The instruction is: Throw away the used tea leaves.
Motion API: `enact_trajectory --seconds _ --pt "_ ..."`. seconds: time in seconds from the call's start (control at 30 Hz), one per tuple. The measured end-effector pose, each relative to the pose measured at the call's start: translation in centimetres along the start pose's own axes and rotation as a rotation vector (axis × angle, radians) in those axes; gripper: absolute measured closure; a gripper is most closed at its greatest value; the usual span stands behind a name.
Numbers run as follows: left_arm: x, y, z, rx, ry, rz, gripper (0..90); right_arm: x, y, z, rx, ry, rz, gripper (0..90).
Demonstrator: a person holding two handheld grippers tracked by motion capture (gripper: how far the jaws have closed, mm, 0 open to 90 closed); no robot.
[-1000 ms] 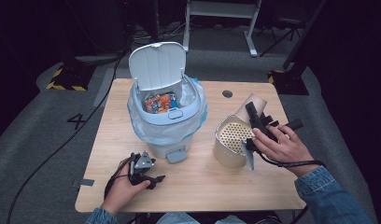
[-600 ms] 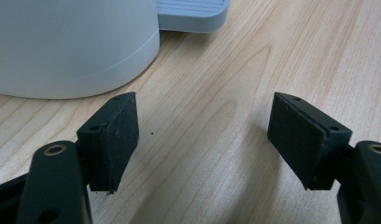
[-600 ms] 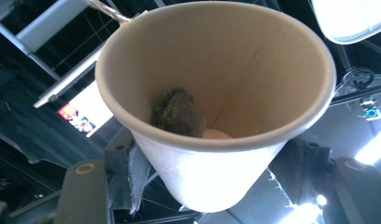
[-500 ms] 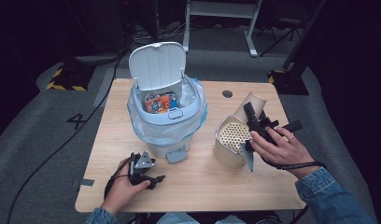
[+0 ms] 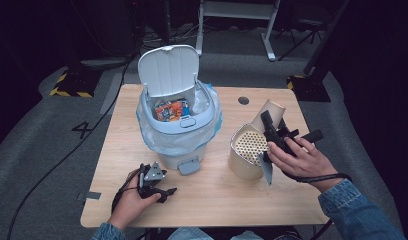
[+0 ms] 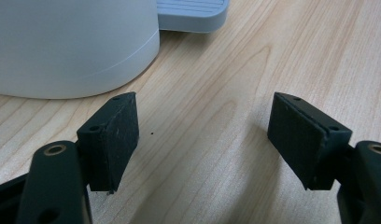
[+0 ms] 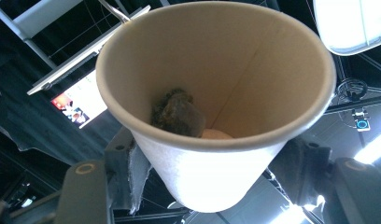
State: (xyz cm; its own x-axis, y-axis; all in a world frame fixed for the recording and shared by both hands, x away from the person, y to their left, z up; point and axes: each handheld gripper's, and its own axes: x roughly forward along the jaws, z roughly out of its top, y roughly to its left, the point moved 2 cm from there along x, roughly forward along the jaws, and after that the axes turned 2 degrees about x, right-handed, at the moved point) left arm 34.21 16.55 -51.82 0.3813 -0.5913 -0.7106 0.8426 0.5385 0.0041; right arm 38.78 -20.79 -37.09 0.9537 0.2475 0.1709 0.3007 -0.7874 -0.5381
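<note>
My right gripper (image 5: 268,121) is shut on a brown paper cup (image 5: 273,110), held tilted over the right part of the table. In the right gripper view the cup (image 7: 216,93) sits between the jaws with its mouth towards the camera and a dark wet lump (image 7: 177,114) inside. Just left of it stands a beige canister (image 5: 244,165) topped by a perforated insert (image 5: 252,144). A white pedal bin (image 5: 178,131) with a raised lid (image 5: 168,70) holds colourful wrappers (image 5: 170,110). My left gripper (image 5: 162,187) rests open on the table by the bin's pedal (image 5: 188,165); nothing lies between its pads (image 6: 115,135).
The wooden table (image 5: 207,200) has bare room along its front and left side. A light plastic liner (image 5: 212,122) hangs over the bin's rim. The bin's white wall (image 6: 62,42) and grey pedal (image 6: 191,14) lie close ahead of the left gripper. Dark floor and stands surround the table.
</note>
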Motion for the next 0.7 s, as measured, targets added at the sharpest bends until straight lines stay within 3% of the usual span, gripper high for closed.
enact_trajectory --seconds 0.17,0.3,0.4,0.47,0.53,0.57,0.7 --pt "0.00 0.00 0.00 0.000 0.000 0.000 25.3 -0.02 -0.04 -0.37 0.011 0.015 -0.007 35.8" --pt "0.00 -0.01 0.00 0.000 0.000 0.000 25.3 -0.16 0.10 0.53 -0.042 -0.025 -0.001 35.9" --pt "0.00 0.00 0.00 0.000 0.000 0.000 25.3 -0.03 -0.22 -0.47 -0.007 0.046 -0.002 36.1" --pt "0.00 0.00 0.00 0.000 0.000 0.000 25.3 -0.21 -0.13 0.06 -0.057 0.001 -0.010 36.2" --pt "0.00 -0.01 0.00 0.000 0.000 0.001 25.3 -0.20 -0.02 -0.05 -0.044 0.032 0.002 36.3" --pt "0.00 -0.01 0.00 0.000 0.000 0.000 25.3 -0.32 -0.02 0.19 -0.080 0.017 0.003 36.4" --pt "0.00 0.00 0.00 0.001 0.000 0.000 25.3 -0.27 -0.02 0.32 -0.074 0.020 -0.005 36.4"
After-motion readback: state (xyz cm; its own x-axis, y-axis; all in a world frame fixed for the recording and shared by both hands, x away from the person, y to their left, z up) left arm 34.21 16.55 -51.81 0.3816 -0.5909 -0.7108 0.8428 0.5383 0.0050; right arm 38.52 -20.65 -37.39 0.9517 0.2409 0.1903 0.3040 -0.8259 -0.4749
